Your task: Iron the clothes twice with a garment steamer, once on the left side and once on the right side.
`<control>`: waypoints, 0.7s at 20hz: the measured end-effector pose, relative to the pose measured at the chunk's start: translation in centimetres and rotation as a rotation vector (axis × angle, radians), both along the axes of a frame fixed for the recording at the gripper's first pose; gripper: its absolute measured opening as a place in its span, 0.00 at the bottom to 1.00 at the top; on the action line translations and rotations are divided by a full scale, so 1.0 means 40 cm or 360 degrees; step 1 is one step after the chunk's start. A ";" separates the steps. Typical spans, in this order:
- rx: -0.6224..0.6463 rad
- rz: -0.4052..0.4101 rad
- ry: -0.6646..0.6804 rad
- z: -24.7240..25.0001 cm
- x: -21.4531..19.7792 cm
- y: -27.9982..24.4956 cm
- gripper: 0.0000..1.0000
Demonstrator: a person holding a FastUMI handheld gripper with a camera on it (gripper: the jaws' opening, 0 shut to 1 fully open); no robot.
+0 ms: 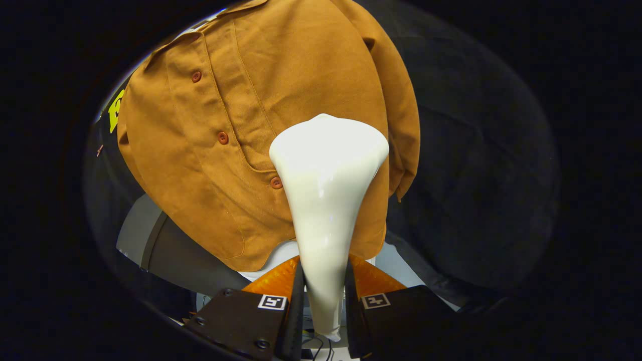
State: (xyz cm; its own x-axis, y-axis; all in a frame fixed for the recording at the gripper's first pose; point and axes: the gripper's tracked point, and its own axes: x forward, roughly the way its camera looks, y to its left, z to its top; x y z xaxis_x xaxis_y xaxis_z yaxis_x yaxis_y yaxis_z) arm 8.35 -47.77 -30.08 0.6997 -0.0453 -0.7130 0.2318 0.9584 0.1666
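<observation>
Nearest the camera, the gripper [324,301] has its two fingers [293,311] clamped on the narrow handle of a white garment steamer [326,200], one finger pressing on each side. Square tags sit on top of the finger blocks to either side of the handle. From between the fingers the steamer rises and widens into a broad flared head just ahead of them, its glossy back toward the camera and its face turned to the cloth.

Beyond the head hangs a brown button-up shirt [261,125], draped over a rounded form. The steamer head lies against or just in front of the shirt's side to the right of the button placket [223,138]; whether it touches cannot be told. Three buttons run down the placket to the left of the head. Below the shirt's hem a white surface [273,258] shows, and a grey one [150,235] farther left. Behind it all hangs the black booth wall [476,175].
</observation>
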 end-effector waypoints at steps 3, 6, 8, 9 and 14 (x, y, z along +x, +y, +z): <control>-0.0045 -0.0042 -0.0121 0.094 -0.016 0.014 0.39; -0.0108 -0.0044 -0.0251 0.199 -0.029 0.053 0.39; -0.0133 -0.0041 -0.0325 0.256 -0.048 0.098 0.39; -0.0141 -0.0029 -0.0357 0.286 -0.053 0.121 0.39; -0.0193 0.0065 -0.0479 0.402 -0.060 0.288 0.39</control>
State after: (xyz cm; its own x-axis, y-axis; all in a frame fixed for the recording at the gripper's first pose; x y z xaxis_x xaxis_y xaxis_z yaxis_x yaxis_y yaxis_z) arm 5.94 -36.26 -13.98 0.8814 -0.0850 -0.4647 0.1505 0.9829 0.1057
